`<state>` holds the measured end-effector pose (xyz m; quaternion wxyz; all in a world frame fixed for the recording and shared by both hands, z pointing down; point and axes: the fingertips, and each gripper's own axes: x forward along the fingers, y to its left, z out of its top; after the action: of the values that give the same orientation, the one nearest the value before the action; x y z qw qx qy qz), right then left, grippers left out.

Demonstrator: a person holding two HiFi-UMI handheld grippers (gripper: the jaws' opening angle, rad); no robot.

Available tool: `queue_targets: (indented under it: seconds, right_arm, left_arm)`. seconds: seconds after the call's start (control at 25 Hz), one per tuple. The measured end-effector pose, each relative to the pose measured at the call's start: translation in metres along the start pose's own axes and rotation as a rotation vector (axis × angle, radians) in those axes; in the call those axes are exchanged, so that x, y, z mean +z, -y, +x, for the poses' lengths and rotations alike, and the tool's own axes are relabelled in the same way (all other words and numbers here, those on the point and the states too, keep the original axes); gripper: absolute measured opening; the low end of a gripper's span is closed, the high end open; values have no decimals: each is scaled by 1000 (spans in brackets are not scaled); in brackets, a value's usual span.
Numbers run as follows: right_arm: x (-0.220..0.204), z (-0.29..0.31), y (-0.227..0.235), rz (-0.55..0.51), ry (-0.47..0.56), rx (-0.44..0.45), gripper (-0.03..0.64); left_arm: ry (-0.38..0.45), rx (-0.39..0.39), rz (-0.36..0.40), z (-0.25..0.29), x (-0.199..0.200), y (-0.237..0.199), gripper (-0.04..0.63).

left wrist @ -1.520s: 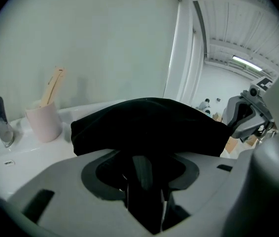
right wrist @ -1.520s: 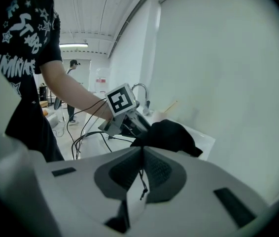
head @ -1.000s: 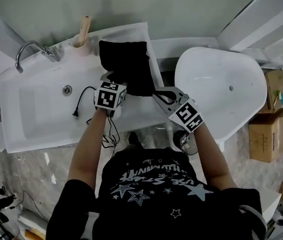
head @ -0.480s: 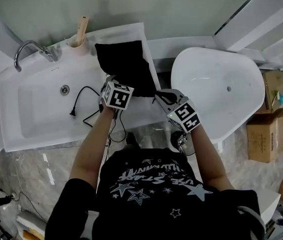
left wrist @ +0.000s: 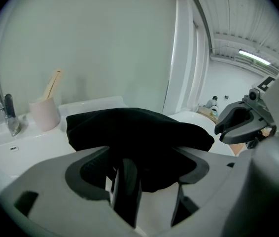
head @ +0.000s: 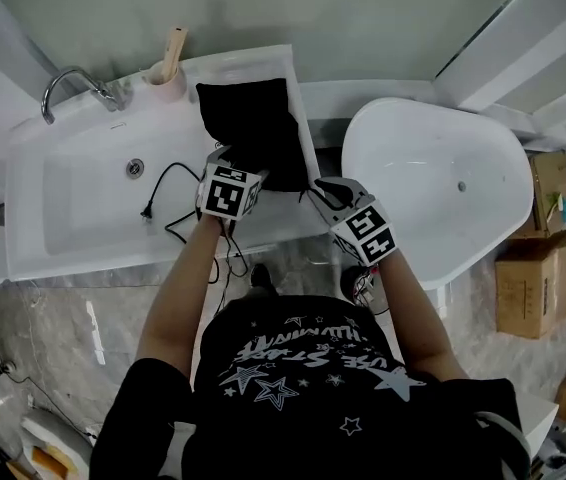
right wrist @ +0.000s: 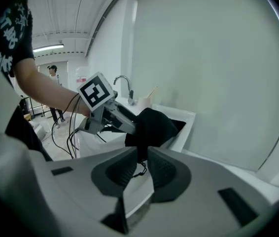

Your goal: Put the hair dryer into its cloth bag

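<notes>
The black cloth bag (head: 253, 133) lies bulging on the right end of the sink counter (head: 293, 223). The hair dryer itself is hidden. Its black cord and plug (head: 149, 210) trail from the bag's near edge into the basin. My left gripper (head: 225, 160) is at the bag's near edge. Its jaws have just been opening and now stand wide, with the bag (left wrist: 134, 132) between them untouched. My right gripper (head: 321, 188) is at the bag's near right corner, shut on a fold of the cloth (right wrist: 147, 125). In the right gripper view, the left gripper (right wrist: 127, 126) shows beside the bag.
A faucet (head: 68, 83) and a pink cup (head: 166, 80) holding a wooden stick stand at the back of the sink. The basin (head: 83, 203) is left of the bag. A white bathtub (head: 433, 183) lies to the right, with cardboard boxes (head: 538, 278) beyond it.
The left gripper has edged right along the bag's near edge, and the cord loop has shifted with it. The right gripper stays at the bag's right corner.
</notes>
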<state>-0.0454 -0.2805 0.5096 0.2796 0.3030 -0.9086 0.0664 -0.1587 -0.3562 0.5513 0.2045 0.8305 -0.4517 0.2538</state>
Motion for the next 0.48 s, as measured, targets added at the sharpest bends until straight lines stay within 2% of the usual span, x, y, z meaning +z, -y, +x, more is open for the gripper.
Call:
queue_targets:
  seconds: [0.32, 0.48]
  right_arm:
    - [1, -29, -5, 6, 66, 12, 71]
    - [4, -45, -13, -11, 106, 19, 40]
  left_arm:
    - [60, 93, -26, -48, -4, 12, 393]
    - [99, 135, -42, -72, -5, 25, 393]
